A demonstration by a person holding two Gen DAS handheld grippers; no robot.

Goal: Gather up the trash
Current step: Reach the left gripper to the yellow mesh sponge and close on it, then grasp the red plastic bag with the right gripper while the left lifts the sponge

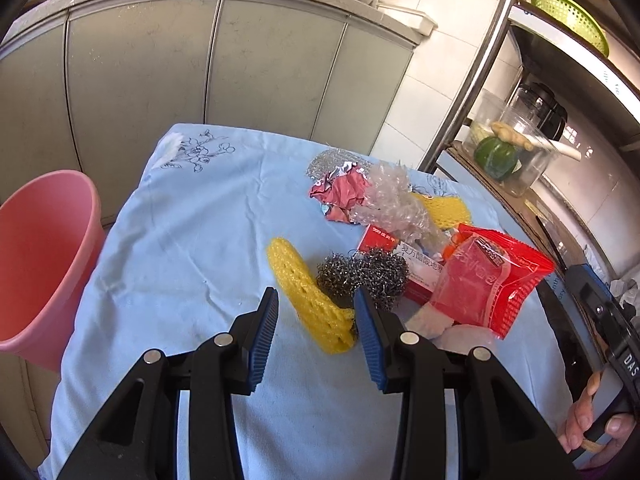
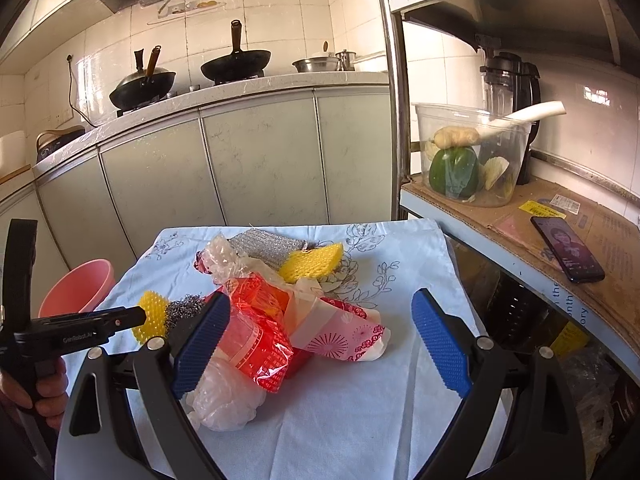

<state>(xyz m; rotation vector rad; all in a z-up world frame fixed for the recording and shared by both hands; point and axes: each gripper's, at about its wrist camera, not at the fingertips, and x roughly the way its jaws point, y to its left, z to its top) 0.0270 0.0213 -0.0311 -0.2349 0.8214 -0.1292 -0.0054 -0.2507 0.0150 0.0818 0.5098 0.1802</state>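
A heap of trash lies on a light blue cloth [image 1: 192, 240]: a yellow foam net [image 1: 308, 300], a steel wool scrubber [image 1: 362, 272], a red plastic wrapper [image 1: 488, 284], a red-and-white box [image 1: 392, 256], bubble wrap [image 1: 396, 204] and crumpled pink foil [image 1: 344, 194]. My left gripper [image 1: 316, 316] is open, its jaws on either side of the near end of the yellow net. My right gripper [image 2: 320, 340] is open wide, just in front of the red wrapper [image 2: 260, 344] and a white-and-red paper wrapper [image 2: 344, 332]. A pink bin [image 1: 40, 256] stands left of the table.
Grey kitchen cabinets [image 2: 240, 160] stand behind the table, with woks [image 2: 236, 64] on the counter. A metal shelf rack [image 2: 392, 100] on the right holds a clear tub of vegetables [image 2: 468, 156], a blender and a phone [image 2: 568, 248]. A second yellow net [image 2: 312, 264] lies farther back.
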